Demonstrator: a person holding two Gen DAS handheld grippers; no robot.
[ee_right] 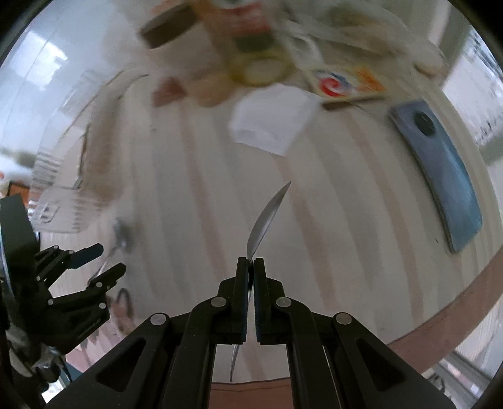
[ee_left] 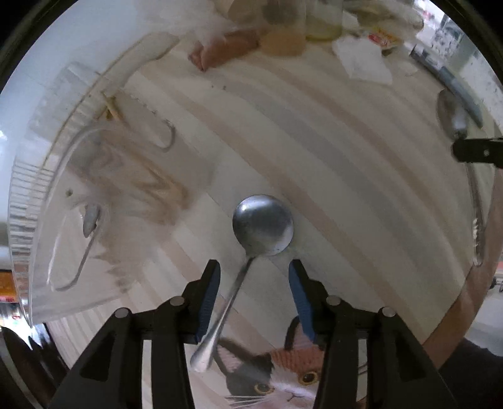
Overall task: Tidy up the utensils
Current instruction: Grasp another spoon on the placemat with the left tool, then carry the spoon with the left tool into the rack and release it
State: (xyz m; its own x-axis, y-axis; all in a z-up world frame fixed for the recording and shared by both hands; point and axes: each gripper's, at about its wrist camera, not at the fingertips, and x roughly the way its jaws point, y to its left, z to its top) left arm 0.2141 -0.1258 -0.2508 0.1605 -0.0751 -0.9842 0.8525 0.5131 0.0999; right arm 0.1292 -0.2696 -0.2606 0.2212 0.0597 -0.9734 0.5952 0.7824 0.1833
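Note:
A metal spoon point(ee_left: 262, 225) lies on the striped tablecloth point(ee_left: 345, 163), its handle running back between the open fingers of my left gripper point(ee_left: 254, 277), which do not touch it. The left gripper also shows at the left of the right wrist view point(ee_right: 100, 261), open over that spoon point(ee_right: 118, 237). My right gripper point(ee_right: 251, 267) is shut on a second spoon point(ee_right: 267, 217), held edge-on above the table. That spoon point(ee_left: 452, 116) shows at the right edge of the left wrist view.
A clear plastic tray point(ee_left: 63, 195) stands at the left, holding hooks and pale items. Jars point(ee_left: 283, 28), a white napkin point(ee_left: 361, 59), packets and a blue phone point(ee_right: 440, 170) lie at the back and right. The round table edge point(ee_right: 456, 299) curves at the right.

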